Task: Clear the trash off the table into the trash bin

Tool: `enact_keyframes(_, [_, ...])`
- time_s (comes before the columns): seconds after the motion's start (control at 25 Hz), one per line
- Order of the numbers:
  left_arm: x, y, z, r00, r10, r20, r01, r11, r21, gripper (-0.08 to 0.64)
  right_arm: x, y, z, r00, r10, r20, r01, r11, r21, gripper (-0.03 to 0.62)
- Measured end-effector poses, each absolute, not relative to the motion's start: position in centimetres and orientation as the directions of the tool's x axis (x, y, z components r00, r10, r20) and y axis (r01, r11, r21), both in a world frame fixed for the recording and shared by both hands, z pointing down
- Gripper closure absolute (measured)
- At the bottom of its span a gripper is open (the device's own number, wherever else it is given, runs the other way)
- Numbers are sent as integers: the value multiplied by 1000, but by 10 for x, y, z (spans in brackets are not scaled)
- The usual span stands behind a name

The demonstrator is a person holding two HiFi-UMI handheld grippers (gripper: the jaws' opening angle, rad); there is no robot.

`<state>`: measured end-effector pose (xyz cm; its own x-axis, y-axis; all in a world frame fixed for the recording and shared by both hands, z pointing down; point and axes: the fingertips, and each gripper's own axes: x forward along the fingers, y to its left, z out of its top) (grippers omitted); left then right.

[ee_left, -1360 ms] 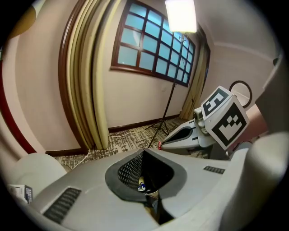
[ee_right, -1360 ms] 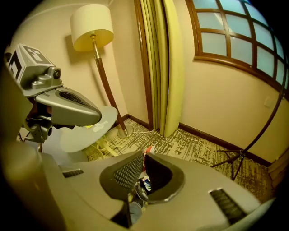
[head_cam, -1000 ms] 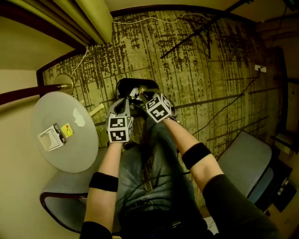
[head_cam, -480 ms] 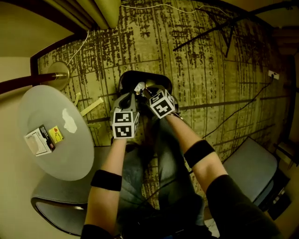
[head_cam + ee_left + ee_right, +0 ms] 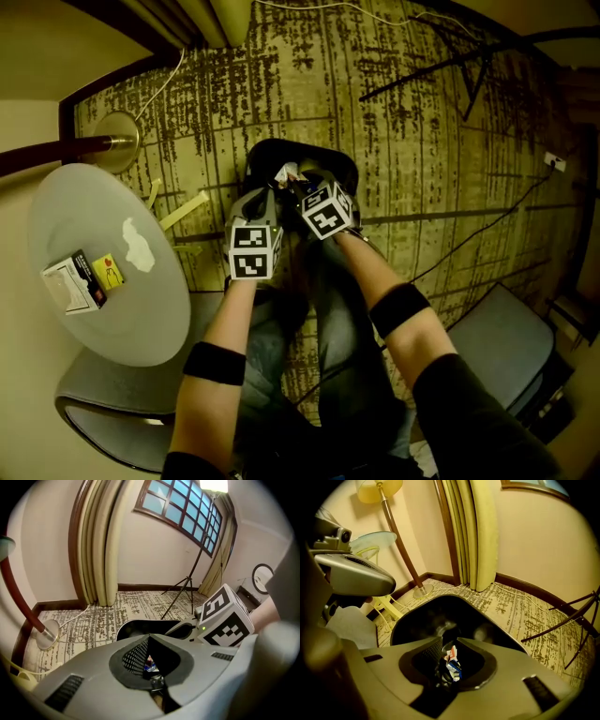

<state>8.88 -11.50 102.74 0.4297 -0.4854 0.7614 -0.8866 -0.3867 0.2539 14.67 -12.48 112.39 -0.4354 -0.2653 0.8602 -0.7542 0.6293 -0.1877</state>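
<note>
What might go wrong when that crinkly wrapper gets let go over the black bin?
1. The fingers of the right gripper have just been opening with the wrapper between them. Crumpled like that, it might cling to them instead of falling.
2. The wrapper looks light, and the shut left gripper sits close beside it. A bump might flick it past the trash bin onto the carpet.

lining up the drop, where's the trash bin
Head view, centre: trash bin on the carpet, just beyond the left gripper and right gripper, right of the table.
</note>
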Motion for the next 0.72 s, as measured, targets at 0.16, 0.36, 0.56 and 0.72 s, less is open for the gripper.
enact_keyframes(0.16, [89,-114,1016,435,-483,760,-885,-387,260,560,152,-126,1107,-419,-274,866,-761,627,-169,471])
enact_keyframes(0.36, [98,-107,965,453,-480,751,-876,-396,275,560,166,-123,1051,-393,-296,871,-777,614,-142,472])
enact_keyframes(0.56, [104,-101,875,473,-494,730,-865,-417,278,560,177,-119,954,-381,-333,863,-793,597,-120,482])
enact_keyframes(0.72, [101,-94,788,476,-525,706,-868,-410,280,560,177,-114,857,-398,-369,840,-797,592,-118,560])
